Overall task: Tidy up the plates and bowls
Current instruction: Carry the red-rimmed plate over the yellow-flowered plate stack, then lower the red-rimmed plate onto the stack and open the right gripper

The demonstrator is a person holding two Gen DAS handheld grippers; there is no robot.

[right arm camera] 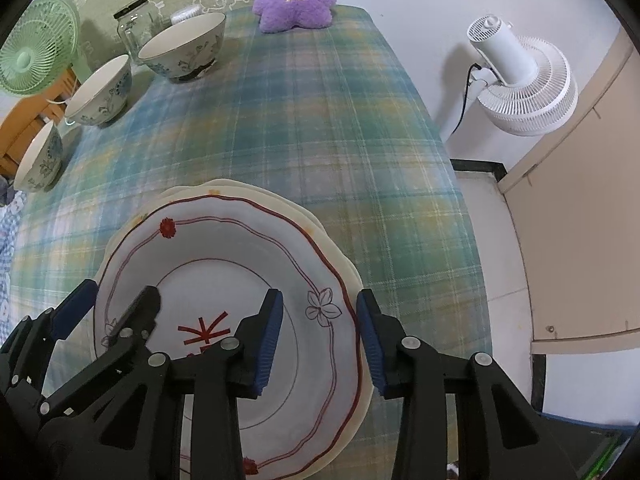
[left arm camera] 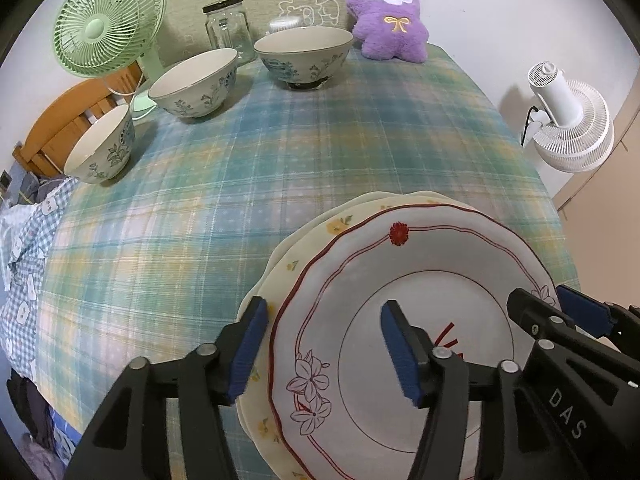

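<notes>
My plates (left arm camera: 420, 280) sit stacked. Beyond that stack, three bowls (left arm camera: 196, 82) remain separate. Left tool (left arm camera: 320, 344) and right tool (right arm camera: 320, 340) straddle its rims, released.

Ahead of my plates (left arm camera: 400, 264) the worktop (left arm camera: 280, 152) lies open; three bowls (left arm camera: 192, 84) and a jar (left arm camera: 228, 28) block its far-left edge.

lower plates (left arm camera: 280, 256): mostly hidden | top plate (right arm camera: 240, 248): near edge cut off

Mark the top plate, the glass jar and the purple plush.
top plate (left arm camera: 420, 256), left wrist view, bare rim.
glass jar (left arm camera: 228, 30), left wrist view, glass body.
purple plush (right arm camera: 294, 0), right wrist view, belly.
</notes>
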